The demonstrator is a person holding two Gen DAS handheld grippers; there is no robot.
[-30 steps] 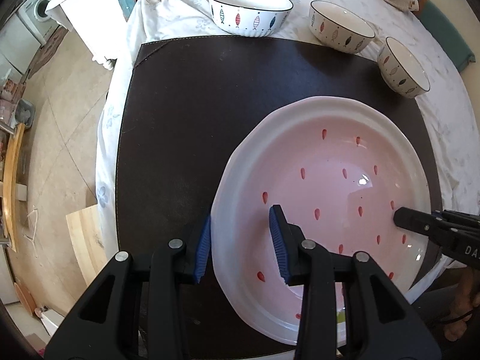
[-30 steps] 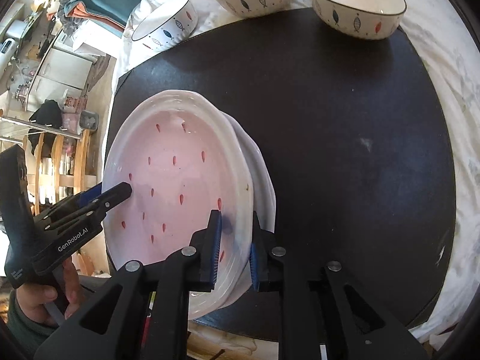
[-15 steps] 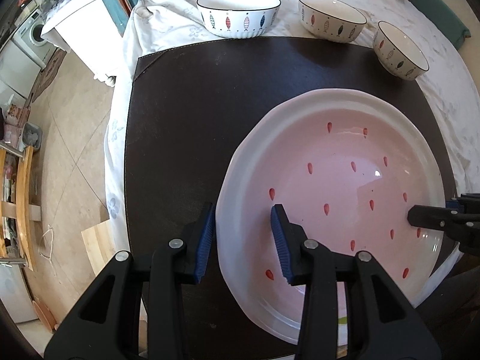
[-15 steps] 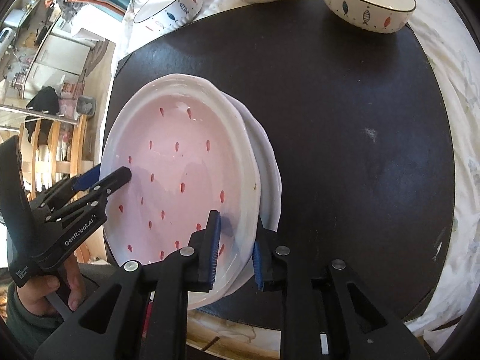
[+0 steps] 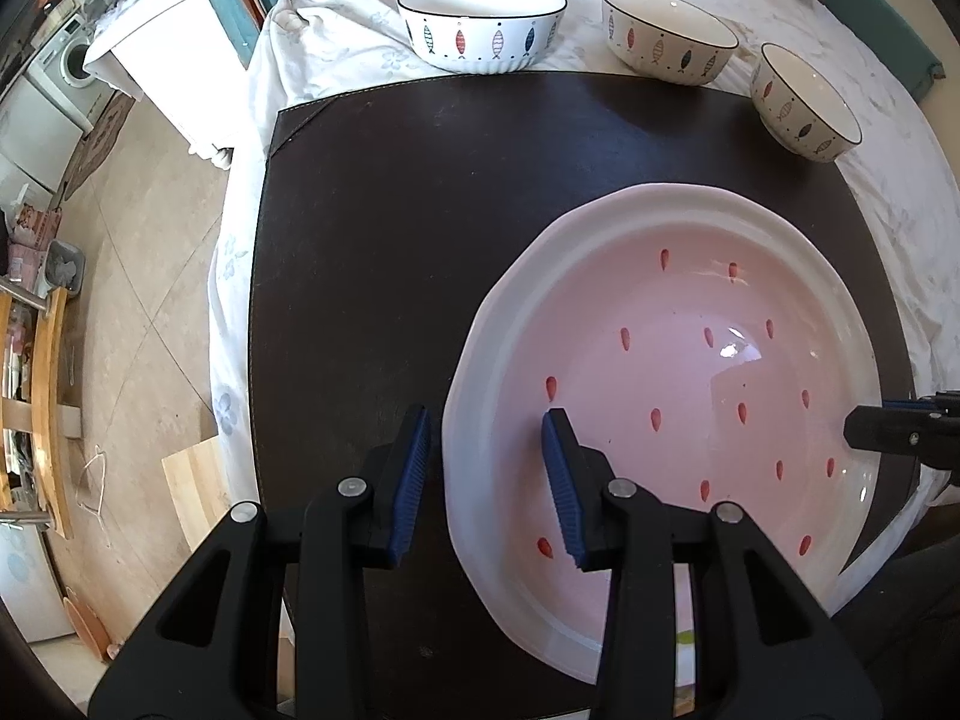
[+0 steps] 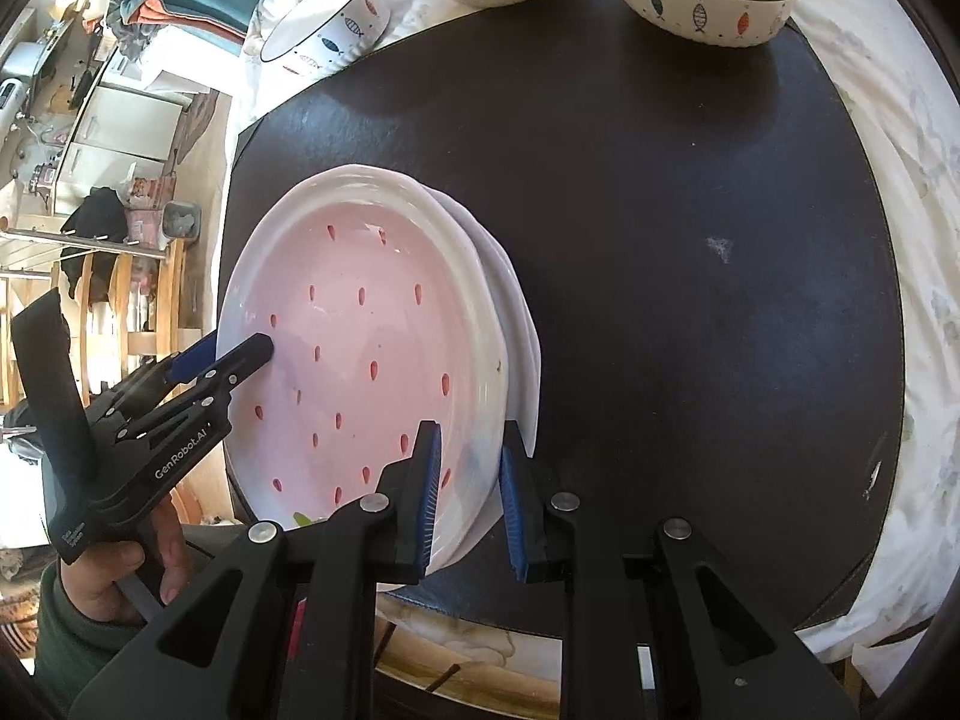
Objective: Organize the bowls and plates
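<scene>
A pink plate with red drop marks and a white rim point(image 5: 690, 396) lies on the dark mat point(image 5: 390, 228), stacked on other white plates whose edges show in the right wrist view point(image 6: 522, 324). My left gripper point(image 5: 489, 480) is open, its fingers straddling the plate's left rim without touching. My right gripper point(image 6: 469, 483) grips the plate's right rim point(image 6: 360, 354). Three white fish-pattern bowls stand at the back: a large one point(image 5: 480, 21), a middle one point(image 5: 669, 36) and a small one point(image 5: 804, 102).
The mat covers a table with a white cloth point(image 5: 360, 30). The table's left edge drops to a tiled floor point(image 5: 132, 300). The left gripper also shows in the right wrist view point(image 6: 240, 354), held by a hand.
Both grippers and the plate stack have shifted slightly toward the near edge of the mat. The left gripper's jaws have opened a little wider around the rim.
</scene>
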